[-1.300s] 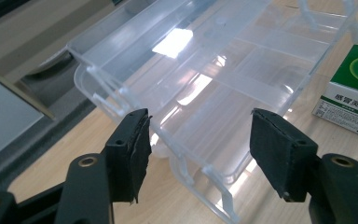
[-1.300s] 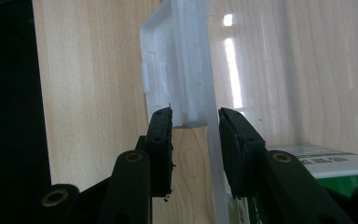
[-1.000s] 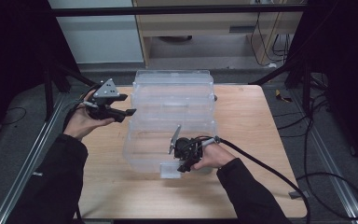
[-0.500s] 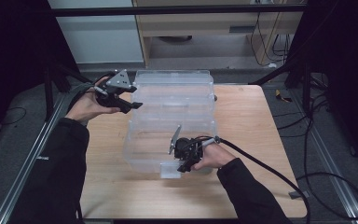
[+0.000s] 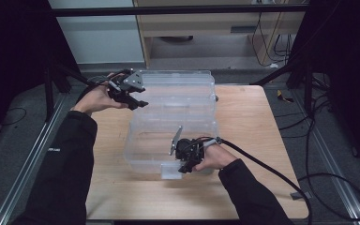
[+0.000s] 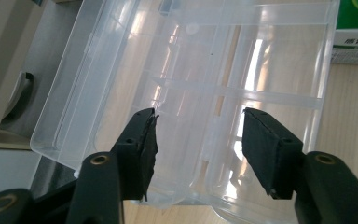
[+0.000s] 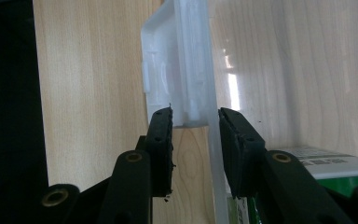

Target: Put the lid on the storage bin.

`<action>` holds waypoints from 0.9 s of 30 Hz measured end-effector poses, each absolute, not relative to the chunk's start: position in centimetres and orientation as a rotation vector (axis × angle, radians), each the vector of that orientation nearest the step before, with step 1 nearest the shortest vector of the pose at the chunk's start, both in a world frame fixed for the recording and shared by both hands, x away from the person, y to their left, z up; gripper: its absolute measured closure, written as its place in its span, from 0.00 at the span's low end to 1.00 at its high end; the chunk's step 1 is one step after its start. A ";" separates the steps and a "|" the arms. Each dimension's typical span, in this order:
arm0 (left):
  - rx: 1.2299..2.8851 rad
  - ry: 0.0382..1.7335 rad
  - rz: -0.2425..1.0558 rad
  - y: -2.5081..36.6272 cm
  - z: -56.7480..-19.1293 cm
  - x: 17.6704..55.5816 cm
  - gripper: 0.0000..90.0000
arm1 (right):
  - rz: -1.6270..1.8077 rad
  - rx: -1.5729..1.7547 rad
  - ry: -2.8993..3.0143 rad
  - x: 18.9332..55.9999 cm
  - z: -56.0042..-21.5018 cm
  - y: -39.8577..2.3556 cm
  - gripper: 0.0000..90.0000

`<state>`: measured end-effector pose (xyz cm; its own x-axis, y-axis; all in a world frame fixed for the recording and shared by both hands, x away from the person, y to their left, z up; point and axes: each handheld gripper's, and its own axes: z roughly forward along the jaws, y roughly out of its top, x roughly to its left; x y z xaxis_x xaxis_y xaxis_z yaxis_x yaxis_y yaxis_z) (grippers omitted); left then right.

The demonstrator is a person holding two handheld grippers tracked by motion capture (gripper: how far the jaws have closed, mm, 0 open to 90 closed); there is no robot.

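Observation:
A clear plastic compartment box (image 5: 168, 140) lies open on the wooden table (image 5: 248, 122), its lid (image 5: 178, 86) laid back toward the far side. My left gripper (image 5: 138, 102) hovers open at the lid's left edge; in the left gripper view the lid (image 6: 205, 70) lies just beyond the left gripper (image 6: 198, 140). My right gripper (image 5: 183, 166) is at the box's near wall beside the white latch (image 5: 171, 171). In the right gripper view the right gripper (image 7: 195, 121) is shut on that wall at the foot of the latch (image 7: 168, 65).
A green and white carton (image 6: 356, 28) lies past the lid's corner, and the carton (image 7: 317, 172) shows through the clear wall. Black cables trail off the table's right side. Dark frame posts stand at both far corners.
My left gripper has moved away from me and to the right, from above the table's left edge to the lid's left edge. The right gripper and the box have stayed put.

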<state>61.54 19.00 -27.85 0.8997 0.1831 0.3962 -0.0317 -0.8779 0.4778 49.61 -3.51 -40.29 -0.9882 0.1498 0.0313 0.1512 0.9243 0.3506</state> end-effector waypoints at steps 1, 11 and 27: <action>2.585 0.099 0.602 18.9 -27.9 61.6 0.51 | -0.561 -0.241 -3.078 49.6 -40.3 -3.5 0.74; 2.654 0.002 0.627 17.4 -28.5 62.3 0.62 | -0.559 -0.241 -3.081 49.6 -40.3 -3.5 0.74; 2.713 -0.062 0.691 15.3 -29.4 62.2 0.68 | -0.559 -0.243 -3.079 49.6 -40.3 -3.5 0.74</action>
<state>62.16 15.34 -29.36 0.8808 0.0409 0.4717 -0.1242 -0.9414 0.3137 49.60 -3.48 -40.29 -0.9880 0.1517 0.0299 0.1526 0.9246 0.3490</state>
